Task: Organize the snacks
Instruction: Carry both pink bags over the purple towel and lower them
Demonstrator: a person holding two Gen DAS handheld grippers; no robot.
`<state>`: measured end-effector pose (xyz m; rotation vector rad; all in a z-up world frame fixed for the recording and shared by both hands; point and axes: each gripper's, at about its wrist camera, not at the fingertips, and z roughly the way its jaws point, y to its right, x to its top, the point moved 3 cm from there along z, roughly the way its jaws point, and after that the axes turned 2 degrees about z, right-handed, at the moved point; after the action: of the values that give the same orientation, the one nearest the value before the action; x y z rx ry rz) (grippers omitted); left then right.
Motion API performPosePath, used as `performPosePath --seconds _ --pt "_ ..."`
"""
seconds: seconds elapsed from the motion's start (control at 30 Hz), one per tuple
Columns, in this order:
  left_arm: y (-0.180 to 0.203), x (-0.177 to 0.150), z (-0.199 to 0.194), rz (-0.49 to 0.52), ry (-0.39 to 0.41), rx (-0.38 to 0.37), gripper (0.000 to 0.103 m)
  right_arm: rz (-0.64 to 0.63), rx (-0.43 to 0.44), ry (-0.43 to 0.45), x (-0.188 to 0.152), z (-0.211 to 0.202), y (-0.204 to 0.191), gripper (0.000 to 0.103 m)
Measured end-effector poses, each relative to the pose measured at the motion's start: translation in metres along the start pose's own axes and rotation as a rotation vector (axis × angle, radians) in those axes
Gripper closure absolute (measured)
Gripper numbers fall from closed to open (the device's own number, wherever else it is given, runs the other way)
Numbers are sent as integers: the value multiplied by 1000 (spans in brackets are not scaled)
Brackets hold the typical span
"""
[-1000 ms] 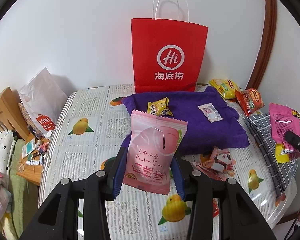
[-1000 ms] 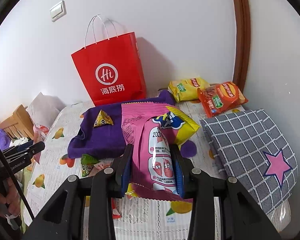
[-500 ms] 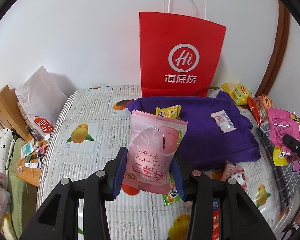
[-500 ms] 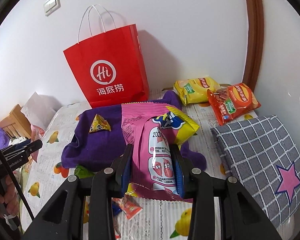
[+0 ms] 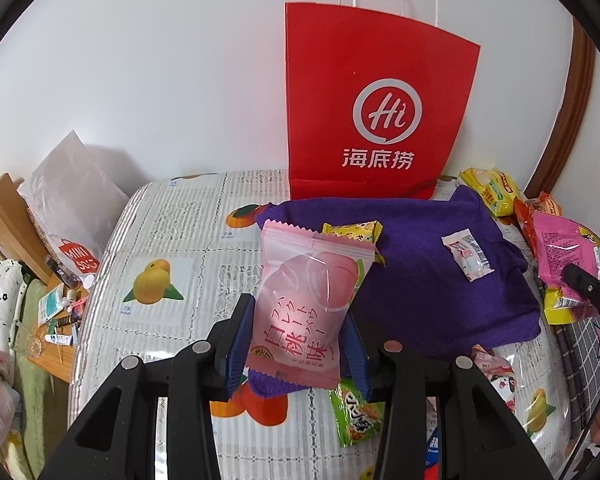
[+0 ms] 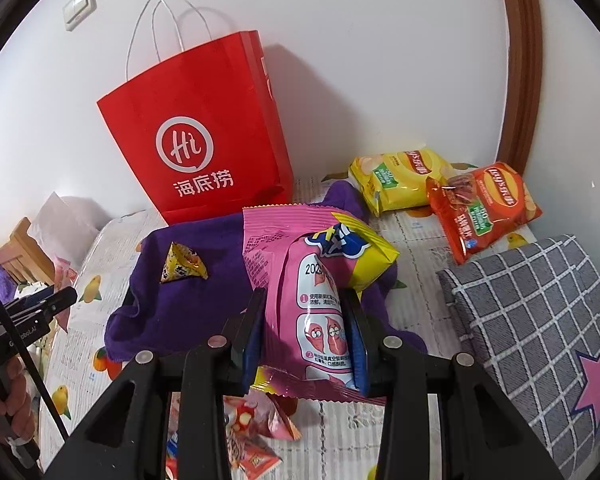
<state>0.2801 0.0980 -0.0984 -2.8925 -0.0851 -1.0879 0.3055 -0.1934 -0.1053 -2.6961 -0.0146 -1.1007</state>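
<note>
**Two snack packets held above the table, facing the red paper bag**

Left gripper [image 5: 298, 344]: its blue pads pinch the lower half of a pale pink peach packet [image 5: 306, 304], held upright off the fruit-print tablecloth [image 5: 168, 240]. Right gripper [image 6: 306, 340]: pressed onto the lower body of a pink-and-yellow snack bag [image 6: 316, 288], likewise held clear of the surface. A red paper bag [image 6: 204, 136] stands upright at the far side against the wall, directly behind a purple towel [image 5: 432, 280]. On the towel lie a small yellow packet [image 5: 352, 230] and a small white packet [image 5: 468, 256]. At far right rest a yellow crisp bag [image 6: 400, 176] and an orange crisp bag [image 6: 480, 208]; a grey checked cushion [image 6: 540, 320] lies at near right, and loose small snacks, including a green packet [image 5: 356, 412], are scattered near the grippers.

Judged risks: both packets are smooth film gripped low, so either could slip or swing if tilted sharply. If the paper bag is the destination, its mouth is narrow and it looks light; a packet edge striking the rim could tip it or fold the opening shut. Both grippers arriving together may collide, and a squeezed air-filled packet might burst.
</note>
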Motion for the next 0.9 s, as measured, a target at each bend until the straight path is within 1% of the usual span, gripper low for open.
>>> performPosePath --seconds 0.23,0.37,0.53,0.7,0.9 --pt "4 9 21 9 -13 0 63 -4 6 -1 13 24 -4 66" --pt "5 14 32 -9 -21 -14 63 -5 -1 -11 16 41 -8 66" --pt "12 16 49 -7 -32 -23 63 -17 -4 -49 8 67 -11 66" --pt "14 15 69 -12 -56 -22 63 -13 -9 -92 -1 91 -6 66" --pt "15 13 90 -17 -78 -22 63 4 -24 -130 -9 107 4 66"
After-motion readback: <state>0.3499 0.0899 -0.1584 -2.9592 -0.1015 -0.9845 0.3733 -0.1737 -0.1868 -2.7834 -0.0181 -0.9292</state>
